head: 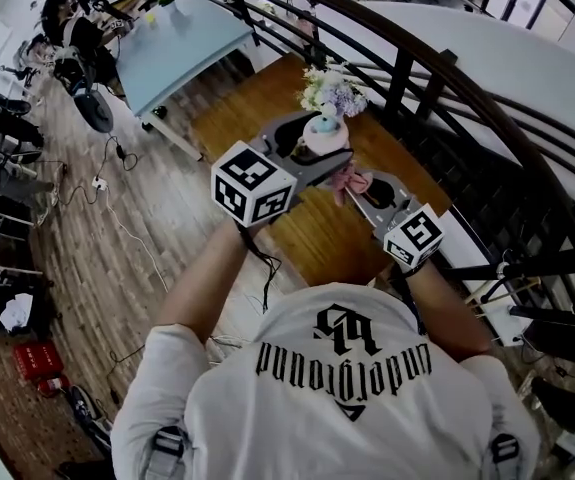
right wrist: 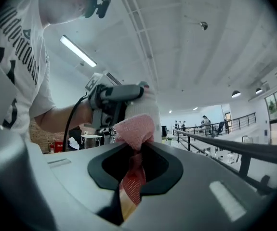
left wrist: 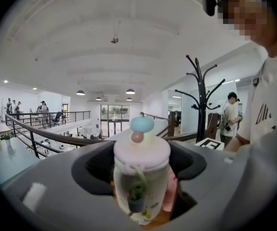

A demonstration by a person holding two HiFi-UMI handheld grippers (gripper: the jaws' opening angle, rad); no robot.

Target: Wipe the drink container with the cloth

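"Clear plastic, that small drink container [left wrist: 141,170] with the pale pink lid and the blue knob on top. My left claw [left wrist: 141,189] is clamped on its body from both sides and holds it upright in the air."

"Over what?"

"Over the brown wooden desk [head: 307,238], toward its far edge, just this side of a bunch of pale flowers [head: 333,92]. It doesn't rest on the desk."

"And the other claw?"

"My right claw [right wrist: 131,177] is pinched tight on the tail of a pink checked cloth [right wrist: 135,129]. The bunched free end sticks up past the jaws and lies against the container's side."

"How will the container behave?"

"Light, I'd guess, and smooth, so probably slippery. The wall looks thin enough to give if I squeeze hard, and the knob and the strap dangling from the lid could snag. I'd grip it at mid-body, below the lid, firm but not crushing."

"The cloth?"

"Soft and limp. Held by one end it flops, so only the bunched tip can rub. I'd press lightly, or the container may twist in my left claw."
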